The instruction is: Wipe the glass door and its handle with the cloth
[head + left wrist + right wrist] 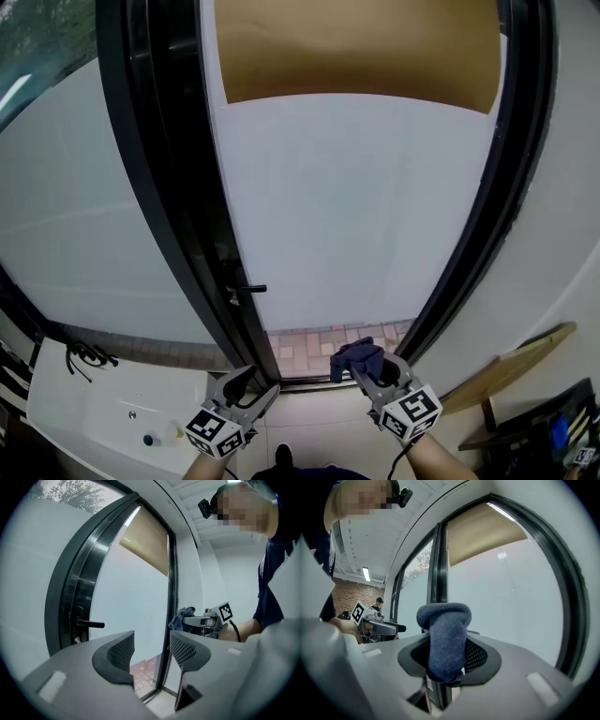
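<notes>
Right gripper [447, 657] has its jaws pinched tight on the cloth [445, 637], a dark blue wad poking out past the tips. Left gripper [152, 651] has its jaws spread apart with nothing in between, just the door's bottom corner showing through the gap.

In the head view both sit low, around 6 o'clock. The cloth is close to the bottom of the glass door [356, 216], and as far as I can tell it isn't touching it. The black handle [248, 289] is at roughly 10 o'clock from the cloth and straight up at 12 o'clock from the left gripper, on the dark frame [178, 206] along the door's left edge.

My take on doing this well: looks like wiping hasn't started, so press the exposed wad flat on the glass, not the hard jaw tips, or you'll scrape. Work in overlapping passes, then swing to 10 o'clock and rub along the lever. Keep the grip firm so the cloth doesn't slip out.
</notes>
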A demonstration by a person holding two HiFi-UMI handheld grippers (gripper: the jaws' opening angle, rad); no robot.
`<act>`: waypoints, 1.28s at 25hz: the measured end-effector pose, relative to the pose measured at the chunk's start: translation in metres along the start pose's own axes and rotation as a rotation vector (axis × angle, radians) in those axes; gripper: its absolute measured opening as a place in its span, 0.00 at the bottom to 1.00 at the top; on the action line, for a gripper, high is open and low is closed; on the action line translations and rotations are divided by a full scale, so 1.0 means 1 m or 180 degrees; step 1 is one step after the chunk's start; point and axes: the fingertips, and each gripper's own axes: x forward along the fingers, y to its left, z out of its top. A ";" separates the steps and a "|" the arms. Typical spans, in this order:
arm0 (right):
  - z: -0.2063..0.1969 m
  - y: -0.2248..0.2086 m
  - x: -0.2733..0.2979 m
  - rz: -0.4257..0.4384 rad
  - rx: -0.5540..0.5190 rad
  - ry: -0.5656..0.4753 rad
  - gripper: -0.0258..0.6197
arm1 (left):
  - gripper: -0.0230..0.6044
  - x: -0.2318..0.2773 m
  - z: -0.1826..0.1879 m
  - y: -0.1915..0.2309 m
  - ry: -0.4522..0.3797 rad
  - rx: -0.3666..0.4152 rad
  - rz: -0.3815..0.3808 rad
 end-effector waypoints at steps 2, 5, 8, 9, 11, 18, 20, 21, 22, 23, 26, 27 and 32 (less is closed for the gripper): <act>-0.003 0.002 -0.020 -0.0026 0.0041 0.0003 0.25 | 0.41 -0.008 -0.001 -0.012 -0.0010 -0.0024 0.0038; -0.005 0.007 -0.045 -0.0085 -0.0007 -0.0004 0.25 | 0.41 -0.020 -0.003 -0.024 0.0008 -0.0044 0.0079; -0.008 0.011 -0.065 -0.0185 -0.0077 0.0022 0.25 | 0.41 -0.032 -0.008 -0.027 0.0031 -0.0064 0.0091; -0.010 0.013 -0.071 -0.0206 -0.0083 0.0032 0.25 | 0.41 -0.036 -0.008 -0.028 0.0032 -0.0070 0.0095; -0.012 0.017 -0.080 -0.0243 -0.0083 0.0049 0.25 | 0.41 -0.041 -0.009 -0.028 0.0025 -0.0072 0.0077; -0.018 0.033 -0.087 -0.0388 0.0025 0.0015 0.25 | 0.40 -0.059 -0.006 -0.023 0.0022 -0.0031 -0.0042; -0.016 0.039 -0.083 -0.0419 0.0015 0.0009 0.25 | 0.40 -0.063 -0.007 -0.021 0.0048 -0.0033 -0.0083; -0.016 0.043 -0.082 -0.0416 0.0002 0.0014 0.25 | 0.40 -0.066 -0.007 -0.021 0.0066 -0.0024 -0.0103; -0.015 0.047 -0.080 -0.0402 -0.0019 0.0026 0.25 | 0.40 -0.068 -0.006 -0.021 0.0077 -0.0010 -0.0116; -0.015 0.050 -0.079 -0.0383 -0.0039 0.0042 0.25 | 0.40 -0.069 -0.004 -0.021 0.0083 0.0003 -0.0122; -0.018 0.056 -0.079 -0.0358 -0.0033 0.0070 0.25 | 0.40 -0.074 -0.006 -0.020 0.0089 -0.0004 -0.0143; -0.018 0.057 -0.078 -0.0361 -0.0012 0.0070 0.25 | 0.40 -0.075 -0.008 -0.019 0.0095 -0.0012 -0.0158; -0.016 0.064 -0.071 -0.0325 0.0043 0.0054 0.25 | 0.40 -0.081 -0.010 -0.017 0.0115 -0.0028 -0.0201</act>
